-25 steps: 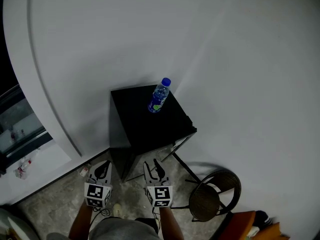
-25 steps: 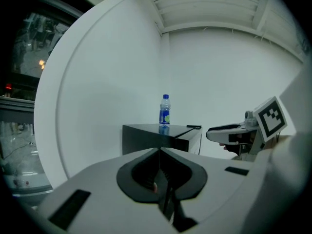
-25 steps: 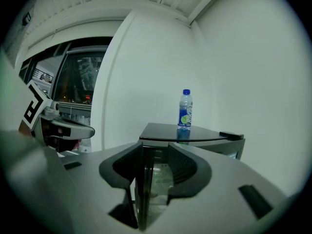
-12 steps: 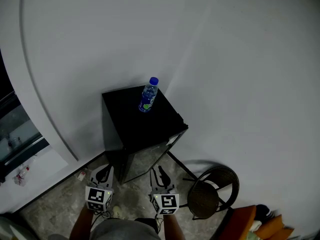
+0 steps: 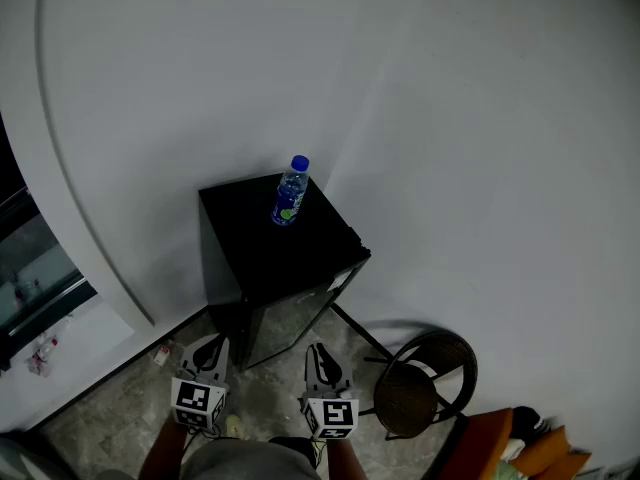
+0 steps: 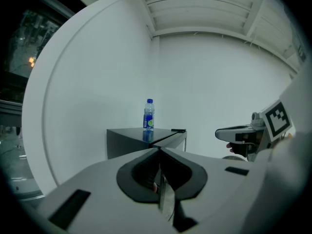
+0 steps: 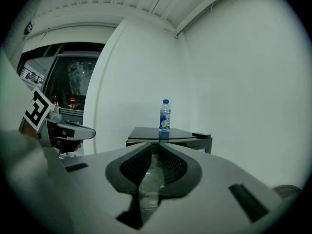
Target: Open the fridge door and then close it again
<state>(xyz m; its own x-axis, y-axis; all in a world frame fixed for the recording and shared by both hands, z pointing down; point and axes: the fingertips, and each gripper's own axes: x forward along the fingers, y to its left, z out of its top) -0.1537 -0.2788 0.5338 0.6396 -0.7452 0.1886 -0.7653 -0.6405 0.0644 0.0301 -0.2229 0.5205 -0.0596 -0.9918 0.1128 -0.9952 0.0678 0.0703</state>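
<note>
A small black fridge [image 5: 280,258] stands against the white wall, and its door looks closed. On its top stands a water bottle [image 5: 290,193] with a blue cap. Both grippers hover low over the floor in front of it and touch nothing. My left gripper [image 5: 207,351] is shut and empty, pointing at the fridge [image 6: 131,140] and bottle [image 6: 148,114]. My right gripper [image 5: 322,360] has just been closing; its tips now meet with nothing between them. In the right gripper view, fridge [image 7: 170,136] and bottle [image 7: 165,115] lie straight ahead.
A round dark metal stool [image 5: 425,388] stands right of the fridge, close to my right gripper. Orange things [image 5: 510,448] lie at the bottom right. A dark glass pane [image 5: 30,268] and a curved white wall are on the left, with litter [image 5: 40,353] on the floor.
Both grippers have drawn back a little from the fridge, the right one drifting to the right. The right gripper's jaws have come together. The fridge and bottle sit further left in the head view.
</note>
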